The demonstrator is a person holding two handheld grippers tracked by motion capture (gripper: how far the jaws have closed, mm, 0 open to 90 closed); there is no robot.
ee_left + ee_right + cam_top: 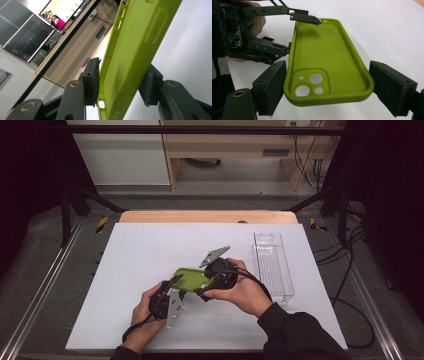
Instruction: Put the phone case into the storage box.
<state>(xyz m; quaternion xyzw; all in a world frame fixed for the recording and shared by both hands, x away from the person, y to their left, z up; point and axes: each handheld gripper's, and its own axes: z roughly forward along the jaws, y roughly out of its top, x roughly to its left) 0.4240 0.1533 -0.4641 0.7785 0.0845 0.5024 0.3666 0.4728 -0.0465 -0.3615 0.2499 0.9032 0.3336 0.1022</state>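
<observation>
Here, a green phone case (pixel 329 65) was held above the white table (pixel 140 255), its camera end clamped across by the right gripper (pixel 329 90) and its opposite end pinched by the left gripper (pixel 120 82).

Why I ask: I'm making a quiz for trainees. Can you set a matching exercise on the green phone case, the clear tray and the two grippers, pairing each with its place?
Things:
1. green phone case
2. clear tray
3. left gripper
4. right gripper

Places:
A. lies at the right of the white table
B. at the case's camera-cutout end
C. held between both grippers
D. at the case's port end

Pairs: 1-C, 2-A, 3-D, 4-B
</observation>
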